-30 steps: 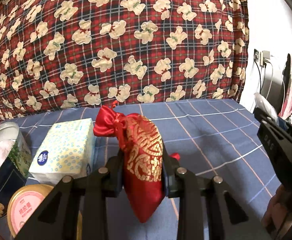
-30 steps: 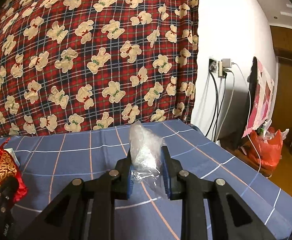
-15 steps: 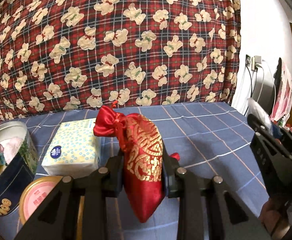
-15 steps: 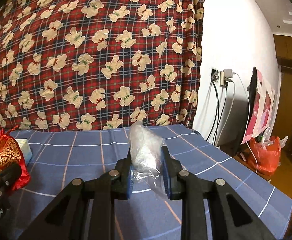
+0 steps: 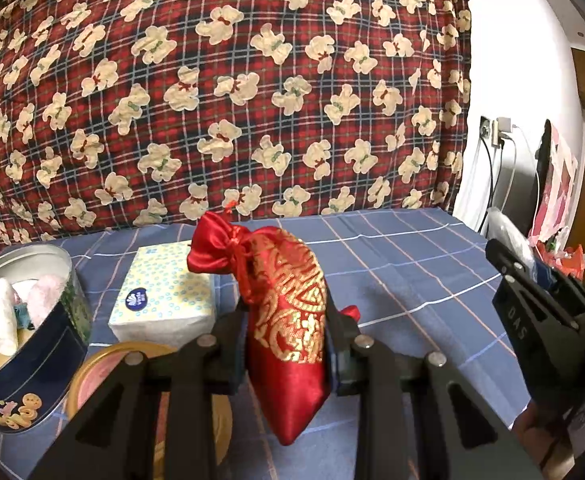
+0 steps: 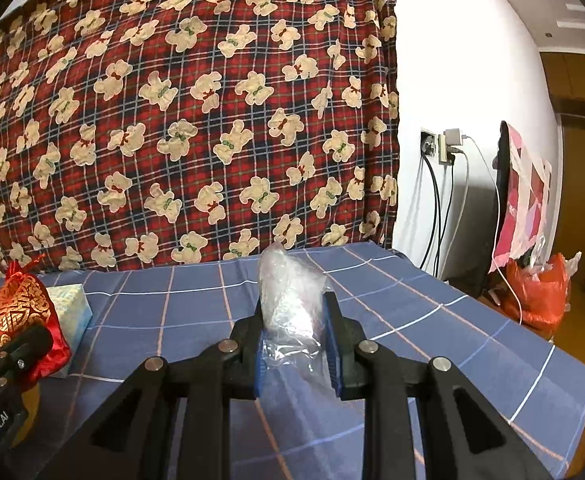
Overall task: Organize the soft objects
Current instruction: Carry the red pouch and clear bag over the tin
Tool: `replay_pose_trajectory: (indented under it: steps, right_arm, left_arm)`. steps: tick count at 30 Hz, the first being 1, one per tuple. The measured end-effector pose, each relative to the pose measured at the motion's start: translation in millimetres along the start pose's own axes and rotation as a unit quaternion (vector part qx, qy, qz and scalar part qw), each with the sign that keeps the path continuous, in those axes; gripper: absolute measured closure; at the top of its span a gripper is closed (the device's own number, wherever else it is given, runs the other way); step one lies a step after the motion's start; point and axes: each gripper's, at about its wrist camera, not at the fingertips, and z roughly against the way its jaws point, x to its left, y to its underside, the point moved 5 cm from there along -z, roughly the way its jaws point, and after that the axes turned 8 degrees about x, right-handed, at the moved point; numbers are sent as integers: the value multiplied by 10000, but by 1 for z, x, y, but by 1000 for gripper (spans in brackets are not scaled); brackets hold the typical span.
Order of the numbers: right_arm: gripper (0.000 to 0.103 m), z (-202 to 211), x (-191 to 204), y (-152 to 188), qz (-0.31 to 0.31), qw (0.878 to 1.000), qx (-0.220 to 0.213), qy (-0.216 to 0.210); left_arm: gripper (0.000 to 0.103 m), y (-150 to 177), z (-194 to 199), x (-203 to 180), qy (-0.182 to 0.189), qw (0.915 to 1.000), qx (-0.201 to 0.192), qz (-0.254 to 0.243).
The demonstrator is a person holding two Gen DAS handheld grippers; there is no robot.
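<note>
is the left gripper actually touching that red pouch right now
Touching. The left wrist view shows the left gripper with both pads pressed against the sides of the red pouch, which hangs clamped between them.

One red pouch [image 5: 288, 320], one plastic bag [image 6: 290, 300], one tissue pack [image 5: 164, 300], one tin [image 5: 24, 344].

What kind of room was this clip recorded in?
Most likely a bedroom at home: a blue checked sheet covers what looks like a bed, a teddy-bear plaid quilt is piled against the wall, and chargers hang from a wall socket.
</note>
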Motion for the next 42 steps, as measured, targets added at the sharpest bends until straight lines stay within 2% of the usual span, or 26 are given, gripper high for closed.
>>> replay_pose_trajectory:
  steps: [12,18,34,42]
  right_arm:
    - [77,25,37,0,231,9994,-28,-241]
    - [77,43,64,-9,327,9982,-145,-486]
    - [77,79,158,-19,687,9870,-369,-1405]
    - [77,88,215,-17,917,9779,-331,-1847]
  left_arm:
    - [74,-1,21,25,2,9998,-131,115]
    - [74,-5,34,48,-184,9994,-254,167]
    - [74,-3,61,139,-782,9942,-362,650]
    - [74,3,62,188,-1078,9893,-266,951]
